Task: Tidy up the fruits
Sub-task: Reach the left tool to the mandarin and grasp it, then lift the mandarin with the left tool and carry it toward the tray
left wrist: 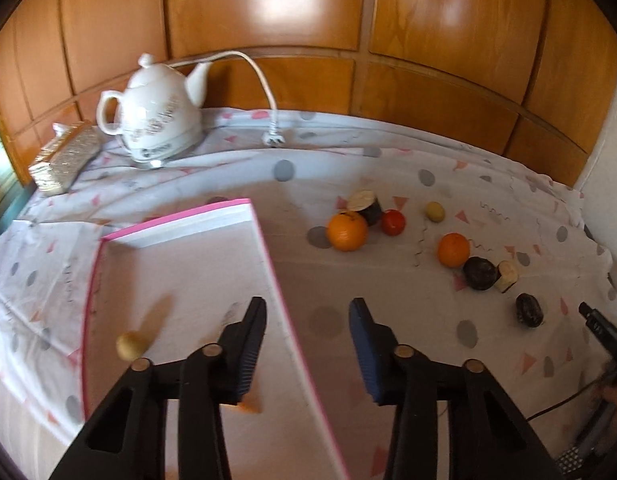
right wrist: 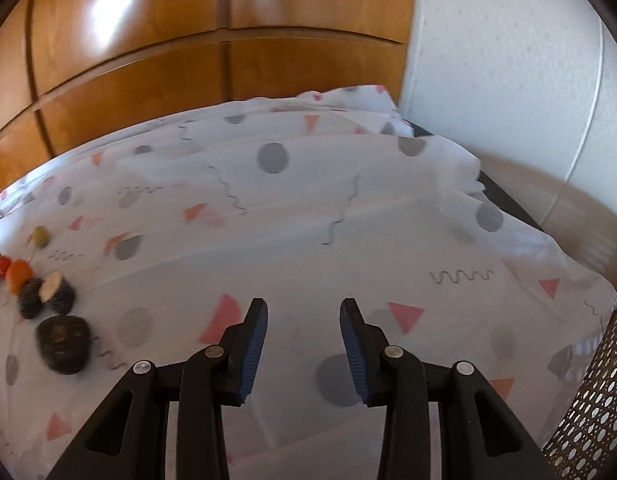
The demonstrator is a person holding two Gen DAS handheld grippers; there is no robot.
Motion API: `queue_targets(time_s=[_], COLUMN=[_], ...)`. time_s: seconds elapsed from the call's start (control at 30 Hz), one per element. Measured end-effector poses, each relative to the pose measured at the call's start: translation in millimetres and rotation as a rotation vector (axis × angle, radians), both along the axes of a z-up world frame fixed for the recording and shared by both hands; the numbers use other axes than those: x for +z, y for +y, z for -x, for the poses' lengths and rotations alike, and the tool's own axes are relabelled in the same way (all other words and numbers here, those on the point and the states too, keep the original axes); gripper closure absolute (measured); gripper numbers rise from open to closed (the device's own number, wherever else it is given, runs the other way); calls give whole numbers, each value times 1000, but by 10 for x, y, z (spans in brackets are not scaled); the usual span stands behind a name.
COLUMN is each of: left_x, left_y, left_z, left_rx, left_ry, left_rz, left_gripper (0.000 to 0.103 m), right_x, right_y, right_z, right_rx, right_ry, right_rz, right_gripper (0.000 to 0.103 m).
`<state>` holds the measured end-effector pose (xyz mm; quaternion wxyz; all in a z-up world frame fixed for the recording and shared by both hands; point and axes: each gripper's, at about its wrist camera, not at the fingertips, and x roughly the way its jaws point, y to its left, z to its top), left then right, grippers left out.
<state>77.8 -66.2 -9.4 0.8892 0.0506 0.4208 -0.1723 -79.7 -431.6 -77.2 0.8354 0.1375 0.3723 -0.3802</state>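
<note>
wood-panelled wall backs a patterned tablecloth holding a white kettle.

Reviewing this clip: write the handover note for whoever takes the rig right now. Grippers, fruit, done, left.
Left gripper: open, empty, over the pink-edged tray's right edge.
Right gripper: open, empty, over bare cloth, fruit off to its left.
Done: one small yellow fruit in the tray; something orange shows below the left finger, unclear what.
Left: on the cloth, two oranges, red fruit, yellow-green fruit, several dark pieces, nearest.
</note>
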Motion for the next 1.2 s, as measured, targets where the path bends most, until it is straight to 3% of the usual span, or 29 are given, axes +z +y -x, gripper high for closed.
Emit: queue_targets(time_s=[0.33, 0.6, 0.87, 0.93, 1.0, 1.2], left_x=[-250, -419, -596, -640, -673, -589], left_y=[-396, -682, -903, -910, -923, -976], left_z=[-510, -843, -1134, -1200, -1243, -1096], left_rx=[-6, 6, 35, 51, 39, -7], left_ry=[114, 140, 168, 174, 180, 165], left_rz=[9, -8, -40, -42, -39, -38], left_gripper=[59, 48, 46, 49, 61, 63], right_x=[-181, -204, -222, -223, -226, -234], right_y=[-156, -180, -164, -164, -166, -160], right_z=[34, 37, -1, -6, -7, -9], right_rx=[-36, -24, -11, -10, -9, -9], right_ry=[-9, -39, -35, -35, -37, -38], right_rz=[-22, -45, -38, -36, -35, -31], right_gripper=[62, 52, 44, 44, 43, 42])
